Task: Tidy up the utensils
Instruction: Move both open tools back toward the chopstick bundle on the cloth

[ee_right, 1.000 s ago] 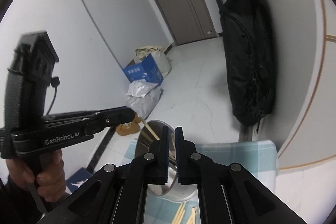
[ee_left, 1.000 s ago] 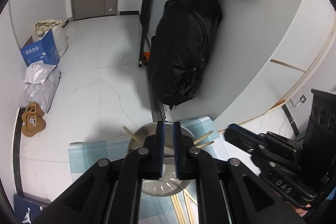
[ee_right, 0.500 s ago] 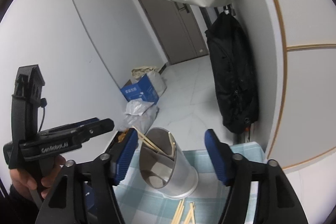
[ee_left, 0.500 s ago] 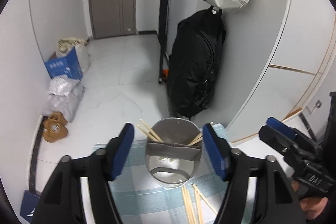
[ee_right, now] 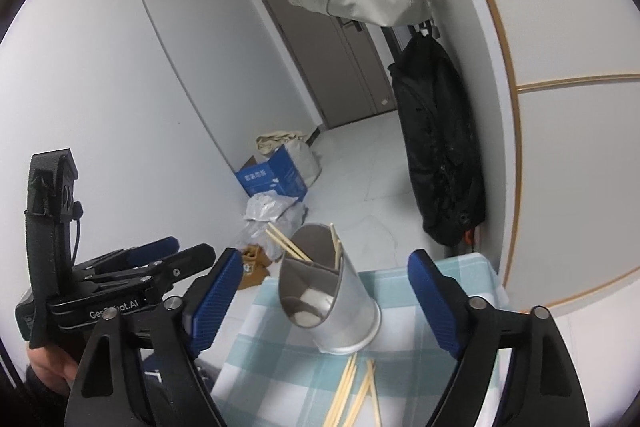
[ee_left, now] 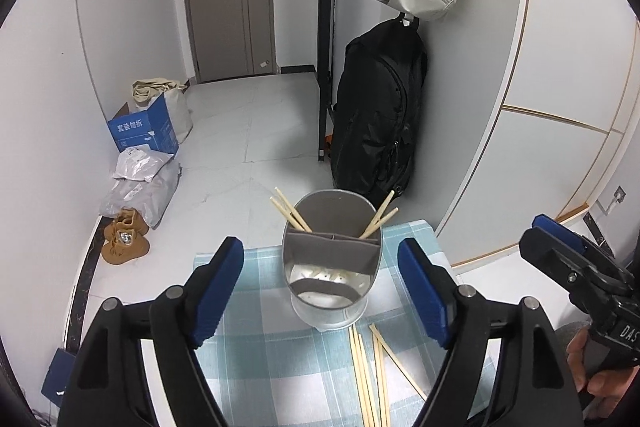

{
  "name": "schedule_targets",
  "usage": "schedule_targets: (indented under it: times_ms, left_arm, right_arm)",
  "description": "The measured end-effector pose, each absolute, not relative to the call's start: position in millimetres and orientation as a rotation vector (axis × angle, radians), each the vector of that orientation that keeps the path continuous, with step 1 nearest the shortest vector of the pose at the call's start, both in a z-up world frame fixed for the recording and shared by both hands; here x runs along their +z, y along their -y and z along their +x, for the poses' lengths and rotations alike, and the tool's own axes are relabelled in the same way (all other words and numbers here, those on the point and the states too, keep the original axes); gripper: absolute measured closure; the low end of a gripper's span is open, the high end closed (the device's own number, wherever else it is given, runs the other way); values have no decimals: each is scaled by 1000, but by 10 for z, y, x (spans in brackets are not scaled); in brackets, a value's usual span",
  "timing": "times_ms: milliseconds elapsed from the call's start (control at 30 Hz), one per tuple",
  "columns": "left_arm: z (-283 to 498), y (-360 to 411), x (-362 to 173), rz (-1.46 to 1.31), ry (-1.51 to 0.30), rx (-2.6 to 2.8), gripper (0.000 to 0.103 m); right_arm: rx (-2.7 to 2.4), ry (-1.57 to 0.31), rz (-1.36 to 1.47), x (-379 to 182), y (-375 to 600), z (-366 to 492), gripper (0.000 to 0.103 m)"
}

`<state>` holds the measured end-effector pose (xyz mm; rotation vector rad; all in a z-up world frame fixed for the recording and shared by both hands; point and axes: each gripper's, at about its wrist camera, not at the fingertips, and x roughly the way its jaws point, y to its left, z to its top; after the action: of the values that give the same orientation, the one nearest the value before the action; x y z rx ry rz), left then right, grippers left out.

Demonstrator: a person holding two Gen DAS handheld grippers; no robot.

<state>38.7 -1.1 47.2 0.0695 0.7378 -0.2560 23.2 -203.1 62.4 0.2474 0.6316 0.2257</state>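
The table (ee_left: 248, 347), under its blue checked cloth, carries everything I care about. On it stands the holder (ee_left: 332, 267) — a grey metal cup with a divider, light enough, I judge, to tip if nudged. Four chopsticks (ee_left: 290, 211) lean out of its far compartments; the loose ones (ee_left: 366, 367) lie flat on the cloth just in front of its base. They look like thin, stiff, light wood, apt to roll, so I would pinch one near its middle. Some overlap, though I cannot tell how many. My left gripper (ee_left: 320, 291) and right gripper (ee_right: 324, 299) hang above the cloth, jaws opening, nothing between them.
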Motion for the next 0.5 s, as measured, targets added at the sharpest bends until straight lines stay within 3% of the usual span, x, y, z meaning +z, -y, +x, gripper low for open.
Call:
schedule_targets:
  times_ms: [500]
  left_arm:
    - [66,-53,88,99,-693,-191,26]
  right_arm:
    - [193,-701,146,172,1982,-92,14]
